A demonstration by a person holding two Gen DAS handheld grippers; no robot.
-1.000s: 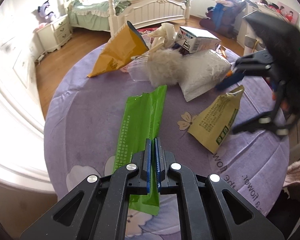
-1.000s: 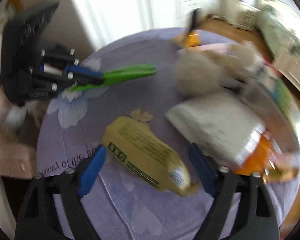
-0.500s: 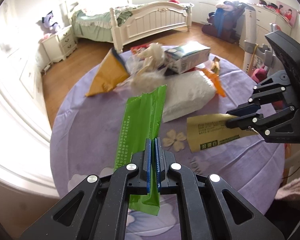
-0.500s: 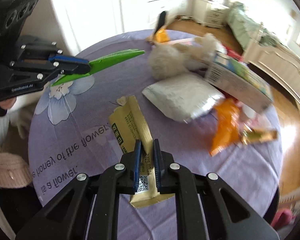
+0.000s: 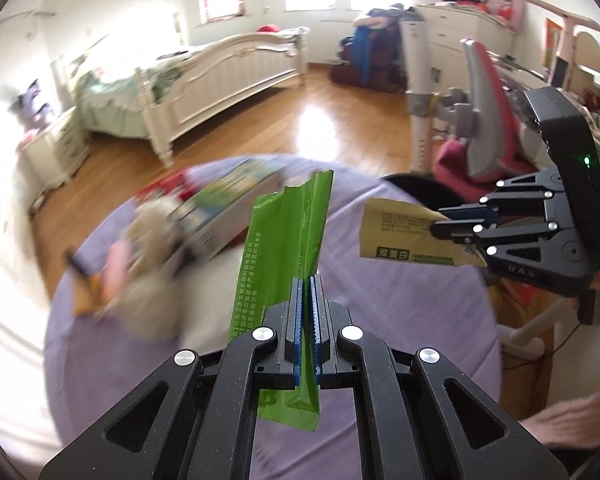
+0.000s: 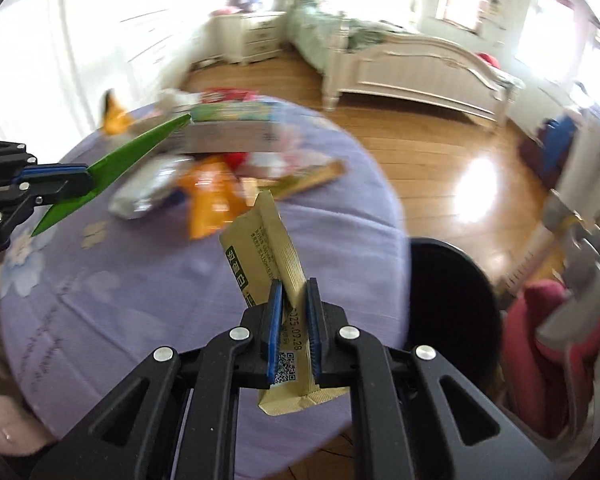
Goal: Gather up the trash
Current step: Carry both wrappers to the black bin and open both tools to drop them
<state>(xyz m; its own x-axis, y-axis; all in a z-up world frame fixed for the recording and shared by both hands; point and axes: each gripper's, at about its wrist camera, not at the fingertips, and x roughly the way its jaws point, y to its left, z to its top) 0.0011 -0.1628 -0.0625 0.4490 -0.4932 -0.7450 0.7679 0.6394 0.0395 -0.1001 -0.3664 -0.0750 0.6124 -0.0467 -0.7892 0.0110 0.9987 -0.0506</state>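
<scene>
While the left tool (image 5: 309, 280) pinches a creased green wrapper (image 5: 284, 240), the right tool (image 6: 293, 286) clamps a flat tan sachet (image 6: 266, 246).

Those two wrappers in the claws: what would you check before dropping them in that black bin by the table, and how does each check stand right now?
1. Green wrapper clamped in the left gripper: ok.
2. Tan wrapper clamped in the right gripper: ok.
3. Both wrappers lifted clear of the purple tablecloth: ok.
4. Black bin in sight beside the table: ok.
5. Either wrapper over the bin's mouth: not ok.
6. Room left inside the bin: cannot tell, its inside is dark.
</scene>
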